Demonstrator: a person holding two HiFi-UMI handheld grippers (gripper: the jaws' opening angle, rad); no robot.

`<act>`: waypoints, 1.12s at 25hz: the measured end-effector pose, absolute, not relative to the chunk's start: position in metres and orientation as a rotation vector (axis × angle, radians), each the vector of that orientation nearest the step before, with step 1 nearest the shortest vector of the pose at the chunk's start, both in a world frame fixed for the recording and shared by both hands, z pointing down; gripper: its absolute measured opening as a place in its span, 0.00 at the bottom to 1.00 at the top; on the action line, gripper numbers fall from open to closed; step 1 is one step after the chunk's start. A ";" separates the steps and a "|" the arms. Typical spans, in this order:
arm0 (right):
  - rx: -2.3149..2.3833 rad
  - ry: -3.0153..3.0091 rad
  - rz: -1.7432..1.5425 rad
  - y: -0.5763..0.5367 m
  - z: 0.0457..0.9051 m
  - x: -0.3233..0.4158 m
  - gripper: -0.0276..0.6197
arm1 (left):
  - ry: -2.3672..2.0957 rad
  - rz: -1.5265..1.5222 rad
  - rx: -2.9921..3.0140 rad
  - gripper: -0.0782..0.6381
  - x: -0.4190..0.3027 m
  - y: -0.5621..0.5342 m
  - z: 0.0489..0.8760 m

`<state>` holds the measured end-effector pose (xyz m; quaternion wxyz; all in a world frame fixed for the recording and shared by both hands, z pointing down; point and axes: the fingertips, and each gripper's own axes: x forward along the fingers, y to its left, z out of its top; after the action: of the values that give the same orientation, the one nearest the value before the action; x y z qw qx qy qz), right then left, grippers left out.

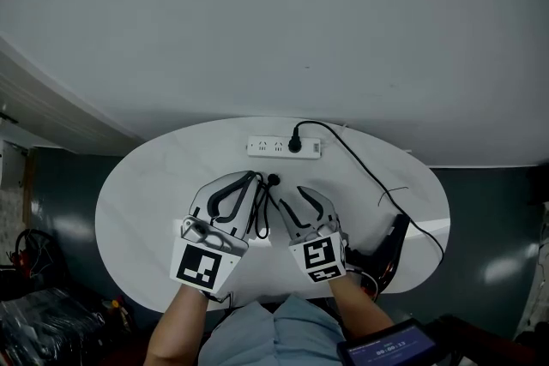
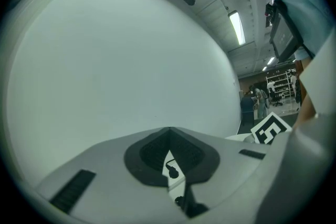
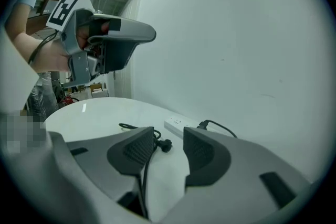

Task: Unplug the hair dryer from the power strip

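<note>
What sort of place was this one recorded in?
Probably a lab or workshop hall, not a home: ceiling strip light, storage shelves in the background, and a white table set against a plain wall with a power strip on it.

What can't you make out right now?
Head view: which cord feeds the hair dryer; the right gripper hides where the loose cord runs.
Head view: power strip sockets, too small.
Left gripper view: the jaws of the left gripper block the table; whether they pinch the loose cord is unclear.
Right gripper view: hair dryer out of frame.
</note>
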<state>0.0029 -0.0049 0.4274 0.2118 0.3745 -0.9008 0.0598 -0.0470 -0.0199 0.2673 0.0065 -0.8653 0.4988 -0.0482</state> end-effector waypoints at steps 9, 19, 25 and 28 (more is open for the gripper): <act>1.165 -2.707 0.104 -0.004 0.325 0.007 0.26 | 1.642 -0.078 -2.593 0.11 -0.047 0.000 0.235; 1.235 -2.826 -0.071 -0.007 0.269 0.005 0.07 | 1.704 -0.031 -2.508 0.11 -0.044 0.000 0.215; 1.261 -2.864 -0.086 -0.009 0.256 0.006 0.05 | 1.728 -0.020 -2.495 0.11 -0.041 -0.003 0.216; 1.257 -2.874 -0.096 -0.010 0.252 0.005 0.05 | 1.735 -0.027 -2.496 0.11 -0.042 -0.004 0.217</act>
<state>0.0046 -0.0099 0.2523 0.0014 0.4005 -0.9158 -0.0307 -0.0421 -0.0037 0.2169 0.0509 -0.8201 0.5699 -0.0087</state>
